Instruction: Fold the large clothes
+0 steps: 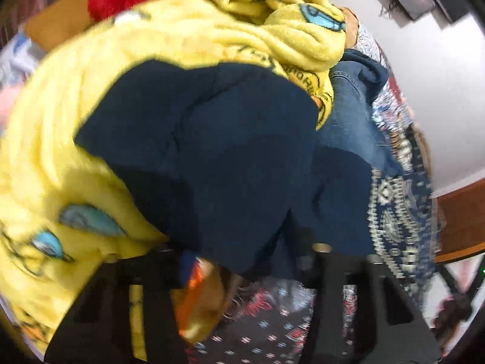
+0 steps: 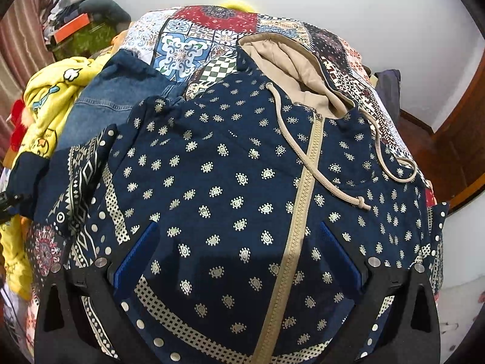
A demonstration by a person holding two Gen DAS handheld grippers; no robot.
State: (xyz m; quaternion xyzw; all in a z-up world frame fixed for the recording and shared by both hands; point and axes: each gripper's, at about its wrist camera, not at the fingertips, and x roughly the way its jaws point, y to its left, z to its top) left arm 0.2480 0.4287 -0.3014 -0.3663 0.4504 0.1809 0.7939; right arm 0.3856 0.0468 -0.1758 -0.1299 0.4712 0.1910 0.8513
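I see the hoodie [image 2: 230, 182] spread flat on the bed, front up, directly under my right tongs [image 2: 239, 261], which are spread wide and hold nothing. Its zipper [image 2: 303, 200] runs straight away from me toward the hood [image 2: 297, 69], so the long axis lies along my line of sight. My left tongs [image 1: 242, 276] sit off at the hoodie's left side over a dark sleeve [image 1: 212, 139]; the blur keeps me from telling whether they pinch it. The right hand looks nearer to the body for folding.
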